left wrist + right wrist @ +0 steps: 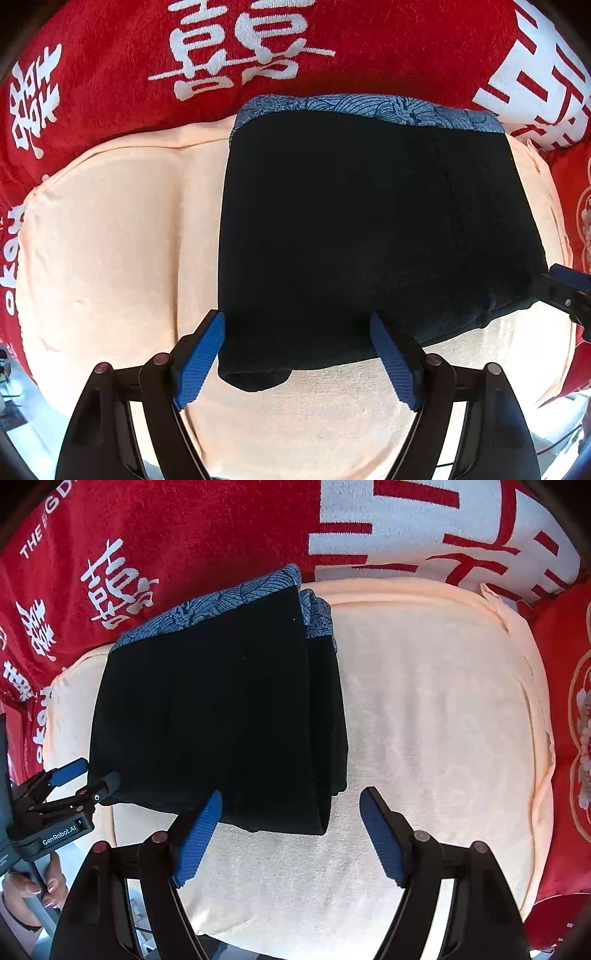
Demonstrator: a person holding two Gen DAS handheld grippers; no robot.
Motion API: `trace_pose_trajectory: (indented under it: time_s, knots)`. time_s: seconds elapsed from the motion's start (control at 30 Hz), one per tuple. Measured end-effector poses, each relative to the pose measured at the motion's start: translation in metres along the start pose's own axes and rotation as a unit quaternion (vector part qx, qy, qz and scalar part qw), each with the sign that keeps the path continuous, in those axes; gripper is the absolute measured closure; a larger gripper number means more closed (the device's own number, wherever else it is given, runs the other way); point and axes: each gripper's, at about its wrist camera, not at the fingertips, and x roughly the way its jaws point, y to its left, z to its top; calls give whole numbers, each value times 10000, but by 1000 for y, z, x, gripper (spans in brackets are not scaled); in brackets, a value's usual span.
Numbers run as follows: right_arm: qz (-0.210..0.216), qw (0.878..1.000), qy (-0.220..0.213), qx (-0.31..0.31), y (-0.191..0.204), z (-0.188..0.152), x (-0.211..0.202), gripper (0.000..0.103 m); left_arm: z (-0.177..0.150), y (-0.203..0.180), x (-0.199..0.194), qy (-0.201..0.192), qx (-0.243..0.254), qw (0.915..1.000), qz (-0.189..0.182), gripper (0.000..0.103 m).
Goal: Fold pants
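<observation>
Black pants [351,229] with a blue patterned waistband [369,110] lie folded flat on a peach towel [110,240]. They also show in the right wrist view [214,716]. My left gripper [297,328] is open, its jaws astride the near left corner of the pants. My right gripper [291,805] is open, its jaws astride the near right corner of the pants. The left gripper also shows at the left edge of the right wrist view [92,771], and the right gripper's fingers [561,288] touch the pants' right corner in the left wrist view.
A red blanket with white characters [258,48] lies under and behind the peach towel. A red patterned cushion [569,738] borders the towel on the right. A hand [40,886] holds the left gripper at the lower left.
</observation>
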Motion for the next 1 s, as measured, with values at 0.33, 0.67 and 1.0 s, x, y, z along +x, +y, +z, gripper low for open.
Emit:
trace_pose_trajectory:
  time_s: [0.33, 0.67, 1.0]
  knots:
    - [20, 10000, 13, 81, -8, -3, -1, 22, 0, -5, 1, 71, 2, 9998, 206, 1]
    - [29, 9999, 20, 109, -11, -5, 0, 22, 4, -19, -1, 113, 266, 9972, 686, 1]
    - [-41, 10000, -37, 43, -11, -8, -4, 22, 5, -17, -3, 132, 224, 9979, 601, 1]
